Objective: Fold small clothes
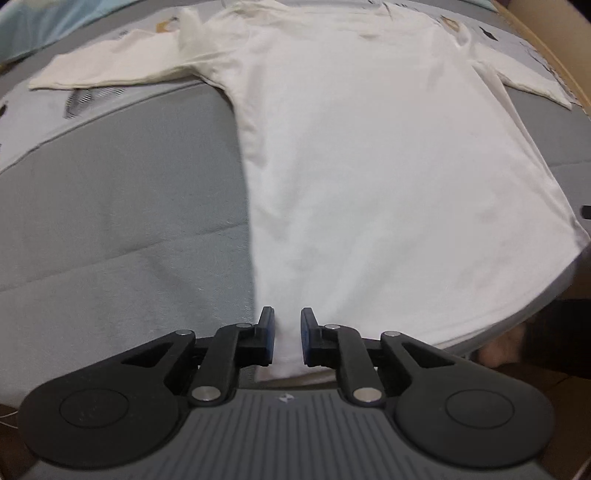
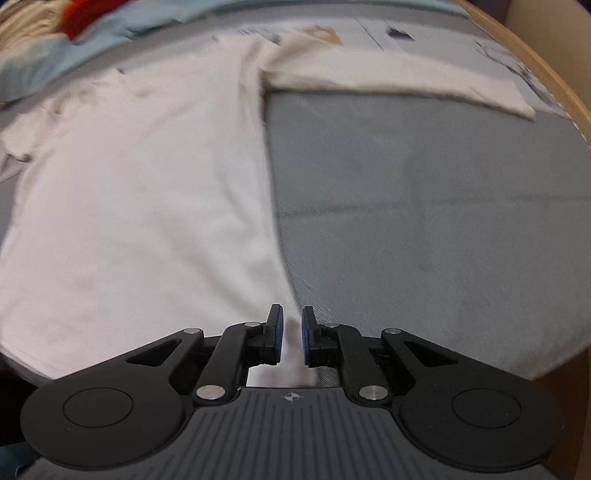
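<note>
Two grippers point steeply down at the near hem of a white shirt (image 1: 369,177), one at each bottom corner. Closest in, the left gripper (image 1: 287,338) has its blue pads standing a little apart, with the shirt's left hem corner showing in the gap; the pads do not visibly press on the cloth. The right gripper (image 2: 292,338) stands the same way over the right hem corner — jaws slightly parted, white fabric between them, no clear pinch.

Beyond the fingers the shirt lies flat and spread on a grey bed (image 1: 110,221), its body running away from both cameras. Farther off, one long sleeve (image 1: 107,70) stretches out to the left in the left wrist view, and the other sleeve (image 2: 399,83) stretches right in the right wrist view. At the far edge — past the collar — sits a patterned sheet (image 2: 369,35), a pale blue cloth (image 2: 92,37) and something red (image 2: 83,14), blurred. A wooden rim (image 2: 554,74) curves along the right side.
</note>
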Action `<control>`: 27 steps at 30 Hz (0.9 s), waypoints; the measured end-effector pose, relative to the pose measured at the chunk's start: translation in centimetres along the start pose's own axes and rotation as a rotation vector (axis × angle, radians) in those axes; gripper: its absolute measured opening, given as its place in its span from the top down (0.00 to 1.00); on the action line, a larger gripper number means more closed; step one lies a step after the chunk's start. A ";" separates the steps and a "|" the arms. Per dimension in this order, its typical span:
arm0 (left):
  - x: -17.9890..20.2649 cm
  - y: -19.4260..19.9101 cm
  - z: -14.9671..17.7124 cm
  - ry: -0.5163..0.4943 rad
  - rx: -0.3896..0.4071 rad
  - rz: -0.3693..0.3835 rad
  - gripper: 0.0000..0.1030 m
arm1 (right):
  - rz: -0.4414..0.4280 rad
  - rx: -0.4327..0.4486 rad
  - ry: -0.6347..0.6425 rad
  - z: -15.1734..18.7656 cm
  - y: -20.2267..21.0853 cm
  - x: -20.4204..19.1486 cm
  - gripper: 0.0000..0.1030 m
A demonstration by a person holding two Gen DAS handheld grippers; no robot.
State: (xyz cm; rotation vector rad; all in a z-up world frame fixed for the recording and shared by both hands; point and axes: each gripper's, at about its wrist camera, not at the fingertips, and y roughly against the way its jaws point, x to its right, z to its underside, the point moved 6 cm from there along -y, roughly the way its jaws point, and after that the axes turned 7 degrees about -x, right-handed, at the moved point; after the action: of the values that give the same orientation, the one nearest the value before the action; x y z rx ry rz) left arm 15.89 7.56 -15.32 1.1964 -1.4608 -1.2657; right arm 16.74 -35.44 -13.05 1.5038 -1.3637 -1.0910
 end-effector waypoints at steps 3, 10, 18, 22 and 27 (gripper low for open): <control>0.6 -2.6 0.9 -0.060 -0.122 -0.065 0.85 | 0.051 -0.126 0.075 1.1 -2.4 -0.9 0.83; 1.3 0.4 -0.6 -0.046 0.038 -0.045 0.48 | 0.034 -0.041 0.055 0.0 -0.5 -1.6 0.81; 2.9 4.3 -4.8 0.019 0.227 -0.090 0.34 | 0.019 0.154 0.036 -3.3 1.6 -4.5 0.76; 3.5 5.5 -6.4 0.053 0.286 -0.069 0.34 | 0.024 0.206 0.044 -4.7 1.5 -6.1 0.76; 4.8 6.5 -7.6 0.052 0.352 -0.093 0.34 | 0.008 0.291 0.079 -6.6 2.0 -9.7 0.76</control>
State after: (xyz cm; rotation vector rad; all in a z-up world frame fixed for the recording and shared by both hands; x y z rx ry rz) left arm 21.54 1.60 -7.84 1.5310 -1.6502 -1.0547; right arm 22.11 -25.88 -8.46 1.7280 -1.5204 -0.8448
